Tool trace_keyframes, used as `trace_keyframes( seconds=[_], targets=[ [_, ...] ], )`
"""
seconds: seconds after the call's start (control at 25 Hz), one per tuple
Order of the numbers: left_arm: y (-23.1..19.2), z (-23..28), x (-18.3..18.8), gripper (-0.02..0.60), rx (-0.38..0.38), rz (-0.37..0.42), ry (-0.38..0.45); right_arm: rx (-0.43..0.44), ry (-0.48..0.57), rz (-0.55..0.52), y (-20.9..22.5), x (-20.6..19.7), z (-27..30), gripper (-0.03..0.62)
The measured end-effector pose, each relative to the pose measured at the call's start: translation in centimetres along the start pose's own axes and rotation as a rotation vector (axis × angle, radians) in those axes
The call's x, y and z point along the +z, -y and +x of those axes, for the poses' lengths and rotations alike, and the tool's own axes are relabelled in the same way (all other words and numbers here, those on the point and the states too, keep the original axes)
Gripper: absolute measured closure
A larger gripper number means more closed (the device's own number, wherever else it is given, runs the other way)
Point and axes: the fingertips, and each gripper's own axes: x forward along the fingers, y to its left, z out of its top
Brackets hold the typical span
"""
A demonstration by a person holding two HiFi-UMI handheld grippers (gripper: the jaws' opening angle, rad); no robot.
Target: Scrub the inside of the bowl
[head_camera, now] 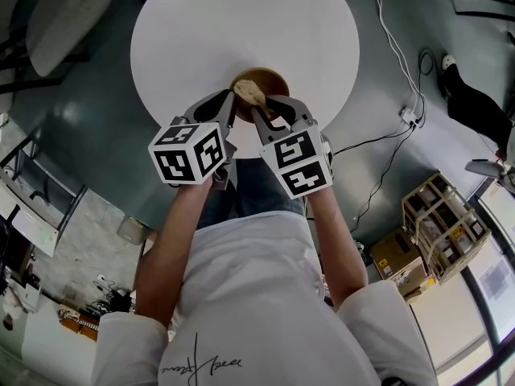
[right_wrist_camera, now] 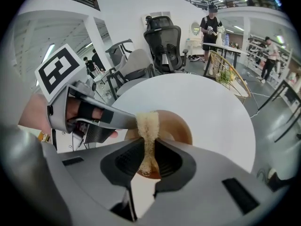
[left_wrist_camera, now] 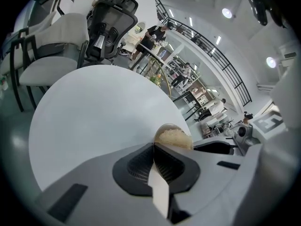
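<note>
A wooden bowl (head_camera: 269,79) stands near the front edge of a round white table (head_camera: 201,30). My left gripper (head_camera: 232,101) is shut on the bowl's near left rim; in the left gripper view only a brown arc of the rim (left_wrist_camera: 162,126) shows above the jaws (left_wrist_camera: 154,147). My right gripper (head_camera: 257,107) is shut on a pale fibrous sponge (head_camera: 248,92). The right gripper view has the sponge (right_wrist_camera: 148,126) standing upright between the jaws (right_wrist_camera: 149,149), over the bowl (right_wrist_camera: 181,128). The left gripper's tips (right_wrist_camera: 129,121) touch the rim beside the sponge.
The table (right_wrist_camera: 202,98) stretches away beyond the bowl. A black office chair (right_wrist_camera: 164,41) and a pale chair (head_camera: 64,6) stand past its far side. Cables (head_camera: 394,47), a wooden crate (head_camera: 442,223) and a cardboard box lie on the floor to the right. People stand in the background.
</note>
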Motion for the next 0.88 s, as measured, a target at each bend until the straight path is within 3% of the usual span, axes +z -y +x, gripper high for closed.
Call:
trace_keyframes(
  seconds=[0.64, 0.88],
  targets=[
    [-0.4, 0.2, 1.0, 0.569, -0.013, 0.005, -0.009, -0.071, 0.035, 0.005, 2.5, 1.9, -0.6, 0.508],
    [-0.6, 0.2, 1.3, 0.571, -0.006, 0.001, -0.005, -0.087, 0.064, 0.120, 3.7, 2.9, -0.1, 0.508]
  ],
)
